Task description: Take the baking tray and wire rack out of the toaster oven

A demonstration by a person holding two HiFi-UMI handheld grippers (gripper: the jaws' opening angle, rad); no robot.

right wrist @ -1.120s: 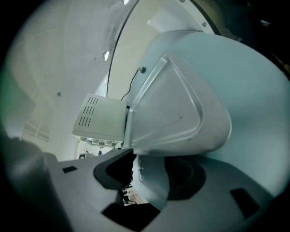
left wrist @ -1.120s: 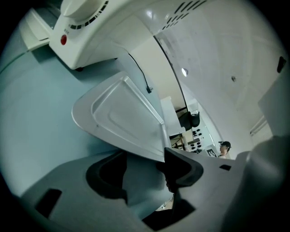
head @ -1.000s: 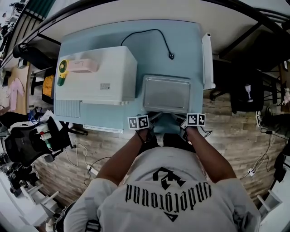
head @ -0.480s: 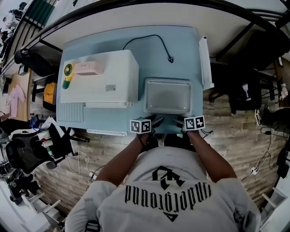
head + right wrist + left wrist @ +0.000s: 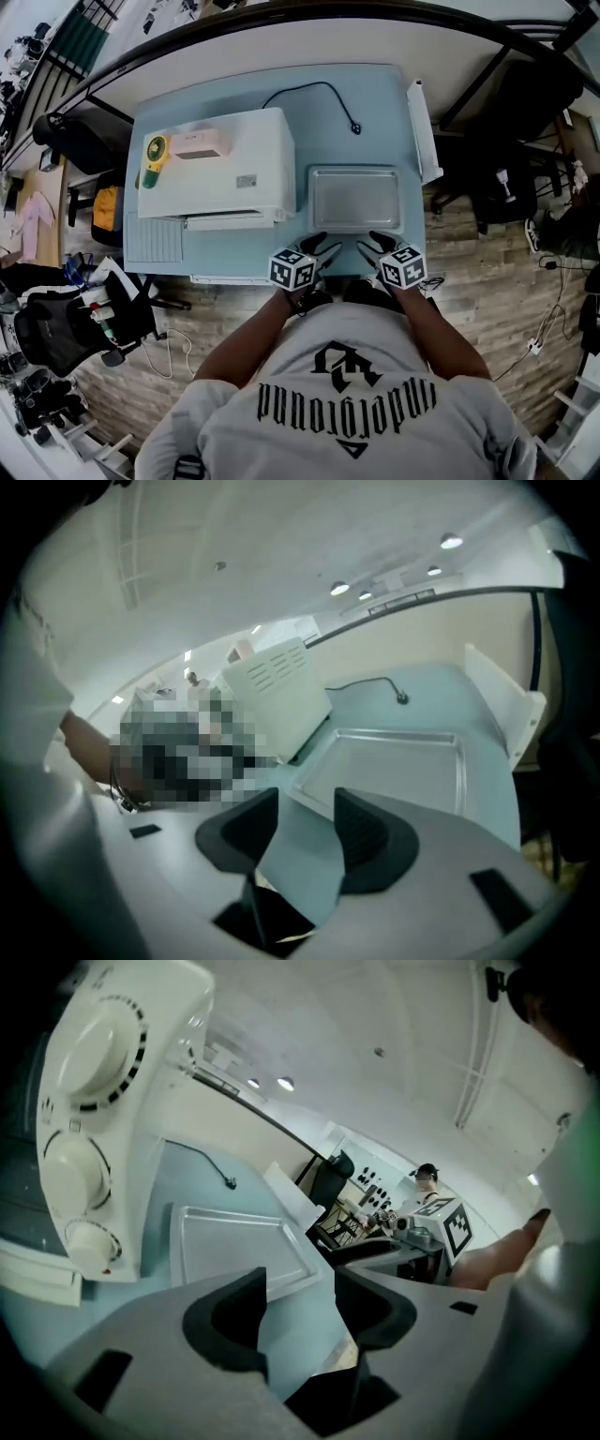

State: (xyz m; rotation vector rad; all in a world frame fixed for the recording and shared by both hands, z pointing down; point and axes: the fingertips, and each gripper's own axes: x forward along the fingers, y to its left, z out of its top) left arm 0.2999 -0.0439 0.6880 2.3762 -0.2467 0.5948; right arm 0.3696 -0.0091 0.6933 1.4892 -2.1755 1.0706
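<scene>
The silver baking tray lies flat on the light blue table, right of the white toaster oven. My left gripper and right gripper hover side by side just short of the tray's near edge, not touching it. Both have just been closing a little, but they stand open with nothing between the jaws. In the left gripper view the tray lies beyond the left gripper, beside the oven's knobs. The right gripper view has the tray ahead of the right gripper.
A ribbed pale panel lies on the table at the oven's front left. A black power cable runs across the back of the table. A white board stands along the right edge. A pink box and a yellow-green gadget rest on the oven's top.
Both grippers have lifted and drawn back from the tray's near edge toward the person, rolling as they went. The tray stays flat on the table.
</scene>
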